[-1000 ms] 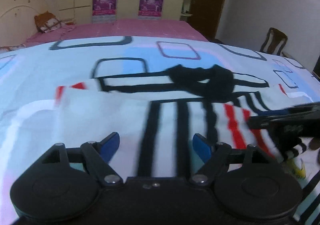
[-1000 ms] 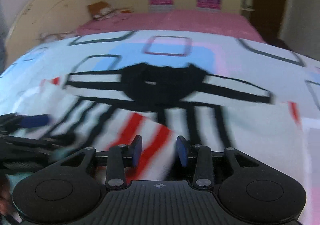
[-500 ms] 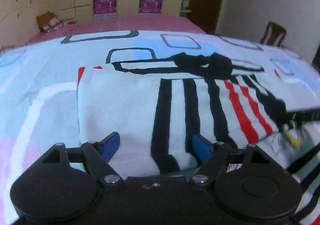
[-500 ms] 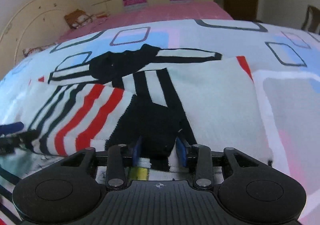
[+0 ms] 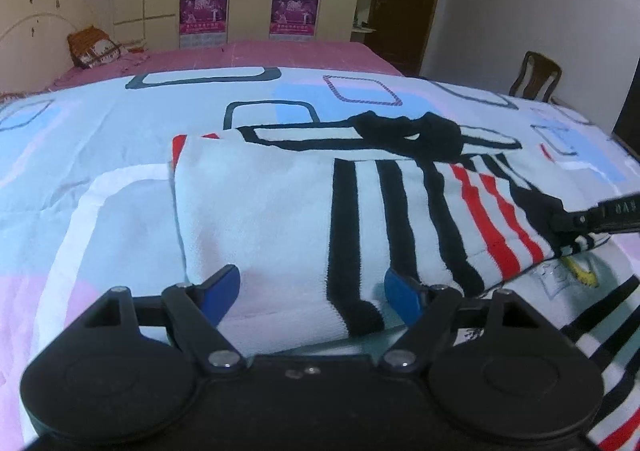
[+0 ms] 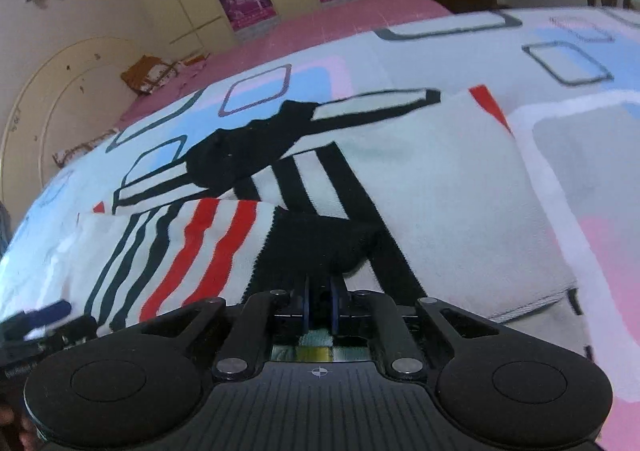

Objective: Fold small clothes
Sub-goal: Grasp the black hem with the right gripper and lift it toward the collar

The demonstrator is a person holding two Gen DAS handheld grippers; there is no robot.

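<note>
Under everything lies the pale bedsheet printed with blue, pink and grey squares; it is soft bedding, so I expect whatever I press down to sink a little rather than slide. On it, spread across the middle of both views, is the white knitted jumper with black and red stripes and a black collar — partly folded, with one striped sleeve laid across the body. I judge it light, limp and slightly fuzzy; it will drape and sag from any single pinch, and the knit should grip the pads rather than slip, though a layer underneath may drag along.

My left gripper has its blue fingers spread wide, grasping nothing, hovering over the near hem; my right gripper has its fingers pinched nearly together on the black sleeve cuff — I take it as gripped.

For the next fold I would take the hem edge at two points, through all layers.
</note>
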